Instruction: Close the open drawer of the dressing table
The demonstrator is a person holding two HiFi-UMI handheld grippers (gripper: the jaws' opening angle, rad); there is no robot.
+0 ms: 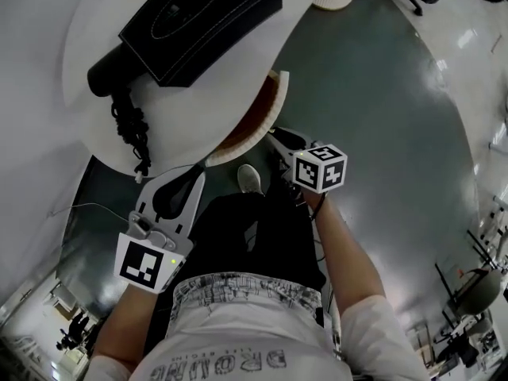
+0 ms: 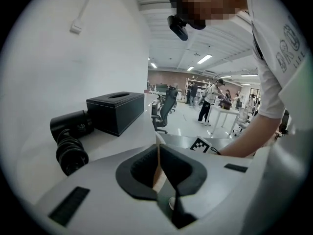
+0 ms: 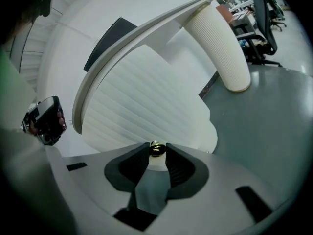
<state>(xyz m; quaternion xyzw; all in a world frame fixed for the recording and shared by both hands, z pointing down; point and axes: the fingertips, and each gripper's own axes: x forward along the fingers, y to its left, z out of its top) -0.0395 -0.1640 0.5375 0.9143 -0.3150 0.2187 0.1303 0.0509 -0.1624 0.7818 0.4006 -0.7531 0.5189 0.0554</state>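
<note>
Your right gripper [image 3: 157, 155] is clenched on the small gold metal knob [image 3: 157, 149] of the white ribbed curved drawer [image 1: 274, 101]. The drawer sticks out open at 5 o'clock from the round white dressing table top [image 1: 95, 125]. Your left gripper [image 1: 176, 182], at 8 o'clock of the drawer, is pinched nearly together on nothing. Risks: the hold on the knob is only at the tips, so an off-axis push may pop it out. A skewed shove could jam the curved drawer. The left gripper sits near the rim and could get nipped.
</note>
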